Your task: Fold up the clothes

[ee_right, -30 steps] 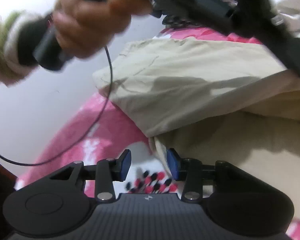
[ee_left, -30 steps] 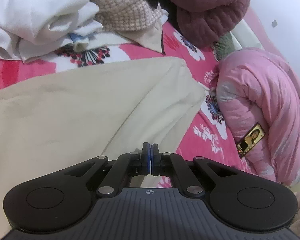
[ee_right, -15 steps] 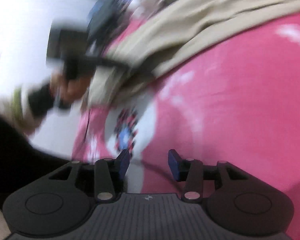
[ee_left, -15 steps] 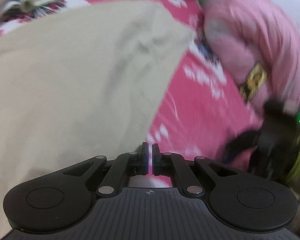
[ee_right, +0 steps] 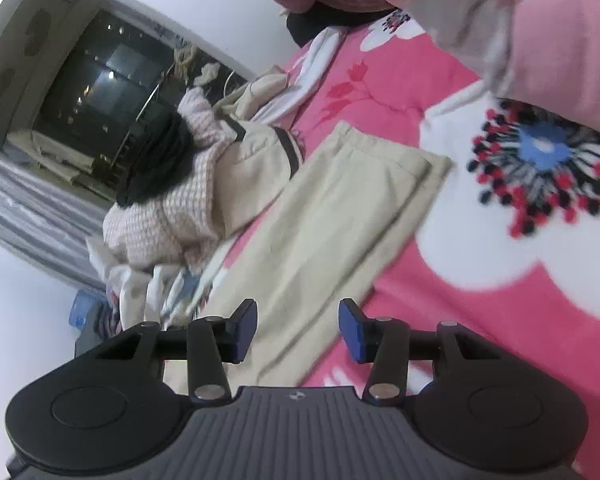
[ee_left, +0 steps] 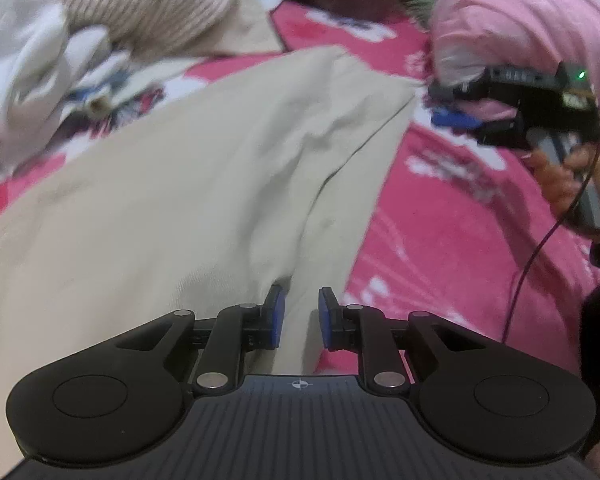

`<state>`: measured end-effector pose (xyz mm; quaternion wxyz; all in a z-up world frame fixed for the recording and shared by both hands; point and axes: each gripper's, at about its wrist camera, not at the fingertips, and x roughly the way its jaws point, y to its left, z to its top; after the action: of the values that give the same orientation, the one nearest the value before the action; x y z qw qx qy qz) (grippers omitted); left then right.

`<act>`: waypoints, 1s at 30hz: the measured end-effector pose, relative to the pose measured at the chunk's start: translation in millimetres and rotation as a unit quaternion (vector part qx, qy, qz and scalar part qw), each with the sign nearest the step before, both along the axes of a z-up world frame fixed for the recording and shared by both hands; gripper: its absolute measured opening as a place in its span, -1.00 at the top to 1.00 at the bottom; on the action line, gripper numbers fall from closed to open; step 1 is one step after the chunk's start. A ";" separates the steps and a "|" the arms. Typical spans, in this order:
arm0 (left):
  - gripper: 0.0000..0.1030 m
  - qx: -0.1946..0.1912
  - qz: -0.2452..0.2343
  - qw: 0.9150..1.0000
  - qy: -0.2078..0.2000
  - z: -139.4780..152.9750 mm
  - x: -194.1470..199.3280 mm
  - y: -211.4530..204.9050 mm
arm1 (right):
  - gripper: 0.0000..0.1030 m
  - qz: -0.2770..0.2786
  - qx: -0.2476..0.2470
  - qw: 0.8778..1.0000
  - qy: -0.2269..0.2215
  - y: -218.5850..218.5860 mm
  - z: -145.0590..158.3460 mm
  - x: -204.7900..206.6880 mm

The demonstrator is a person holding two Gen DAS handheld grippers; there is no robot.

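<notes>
Trousers (ee_left: pixel 188 208) lie doubled lengthwise across frame centre on the pink bedspread (ee_left: pixel 440 240). Your left gripper (ee_left: pixel 299 316) and right gripper (ee_right: pixel 298 326) are both spread, holding nothing, poised over cloth edges.

The left gripper (ee_left: pixel 299 317) has its jaws parted with nothing between them. The right gripper (ee_right: pixel 298 330) also stands parted and empty; in the left view it sits at 2 o'clock, gripped by a hand (ee_left: pixel 572 184).
</notes>
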<state>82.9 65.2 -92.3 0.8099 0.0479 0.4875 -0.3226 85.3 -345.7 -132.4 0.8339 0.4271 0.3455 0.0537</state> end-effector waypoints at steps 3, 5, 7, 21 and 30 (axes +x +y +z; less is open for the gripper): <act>0.64 0.020 0.004 1.000 0.004 -10.9 2.1 -2.0 | 0.04 -0.002 0.000 1.000 0.002 1.8 -8.7 15.4; 0.64 0.020 0.006 1.000 0.003 -13.3 1.6 -1.4 | 0.06 -0.007 -0.003 1.000 0.009 2.5 -13.6 20.2; 0.63 0.018 0.006 1.000 0.003 -14.1 1.3 -1.3 | 0.05 -0.036 0.005 0.999 0.016 -12.4 -16.0 15.6; 0.63 0.012 0.006 1.000 -0.001 -18.6 0.8 -3.8 | 0.05 -0.099 0.042 0.993 0.041 -58.1 -25.4 26.1; 0.63 0.021 -0.008 1.000 -0.019 -18.5 -5.2 -3.6 | 0.05 -0.114 0.028 0.990 0.080 -58.8 -35.8 52.6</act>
<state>77.7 61.6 -110.8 0.8154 0.0748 0.4782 -0.3174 137.8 -404.6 -168.2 0.7918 0.4898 0.3587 -0.0669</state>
